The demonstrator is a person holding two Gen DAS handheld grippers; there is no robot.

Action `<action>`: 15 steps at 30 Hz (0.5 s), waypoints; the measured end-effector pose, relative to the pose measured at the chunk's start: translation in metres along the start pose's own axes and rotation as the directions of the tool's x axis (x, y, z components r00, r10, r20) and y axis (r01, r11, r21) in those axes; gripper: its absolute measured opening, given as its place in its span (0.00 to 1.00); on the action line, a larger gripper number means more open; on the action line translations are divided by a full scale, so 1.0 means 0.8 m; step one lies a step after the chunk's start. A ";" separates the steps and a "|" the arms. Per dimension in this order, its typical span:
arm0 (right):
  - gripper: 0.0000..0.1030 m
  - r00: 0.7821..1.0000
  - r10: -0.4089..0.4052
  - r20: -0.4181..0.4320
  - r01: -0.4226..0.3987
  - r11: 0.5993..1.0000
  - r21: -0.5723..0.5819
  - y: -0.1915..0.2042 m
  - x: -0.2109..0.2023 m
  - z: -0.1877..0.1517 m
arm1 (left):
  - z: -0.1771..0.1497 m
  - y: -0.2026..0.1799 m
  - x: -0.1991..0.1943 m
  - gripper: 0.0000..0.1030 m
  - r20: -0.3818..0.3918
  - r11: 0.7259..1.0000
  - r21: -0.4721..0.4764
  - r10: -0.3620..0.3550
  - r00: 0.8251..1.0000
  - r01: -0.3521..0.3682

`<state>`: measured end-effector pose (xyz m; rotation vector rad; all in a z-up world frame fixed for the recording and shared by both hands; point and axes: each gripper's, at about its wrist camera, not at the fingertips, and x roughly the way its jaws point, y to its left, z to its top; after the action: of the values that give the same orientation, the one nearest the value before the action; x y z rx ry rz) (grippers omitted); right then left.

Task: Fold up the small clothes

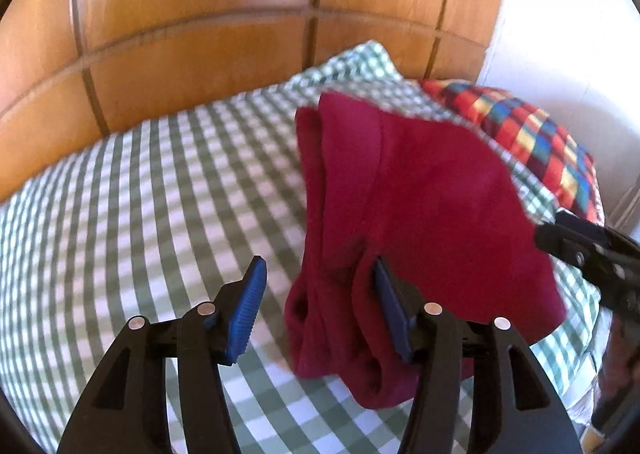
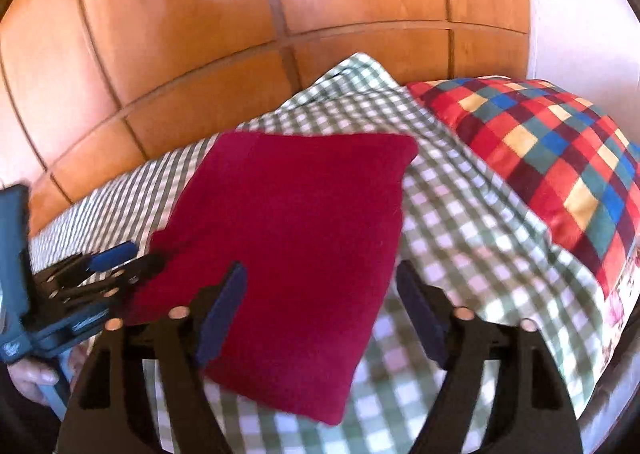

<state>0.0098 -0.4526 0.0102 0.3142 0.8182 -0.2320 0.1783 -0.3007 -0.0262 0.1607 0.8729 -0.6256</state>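
On the green-checked bedspread in front of the wooden headboard, a folded dark-red garment lies flat. Starting from the left, my left gripper stands with its jaws apart; the blue left pad hangs clear over the checks, while the right pad sits against the bunched near-left edge of the cloth, so nothing is pinched. Moving right across the red fabric, my right gripper hovers over the garment's near edge, jaws spread, its left pad over the cloth and its right pad over bare bedspread; it clamps nothing. Furthest right, a multicoloured checked pillow rests just beside the garment, on the bedspread.
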 end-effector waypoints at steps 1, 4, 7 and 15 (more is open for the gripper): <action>0.62 1.000 0.001 -0.028 -0.001 1.000 -0.003 0.005 0.009 -0.006 | -0.001 0.002 0.005 0.58 -0.010 1.000 -0.008 0.006 1.000 -0.006; 0.66 0.993 -0.095 -0.063 0.090 0.993 -0.074 0.017 0.037 -0.018 | 0.000 0.004 0.023 0.64 -0.039 1.000 -0.002 0.021 0.999 -0.021; 0.69 0.993 -0.093 -0.076 0.090 0.995 -0.048 0.011 0.038 -0.013 | 0.003 0.008 0.014 0.64 -0.041 0.999 -0.035 0.014 0.999 -0.016; 0.82 0.996 -0.085 0.020 0.085 0.996 0.016 0.031 -0.021 -0.014 | -0.009 0.010 -0.075 0.76 0.083 0.994 -0.067 0.095 0.992 -0.089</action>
<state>-0.0010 -0.4242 0.0197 0.2909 0.8108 -0.3204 0.1492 -0.2646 0.0139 0.1154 0.7970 -0.5144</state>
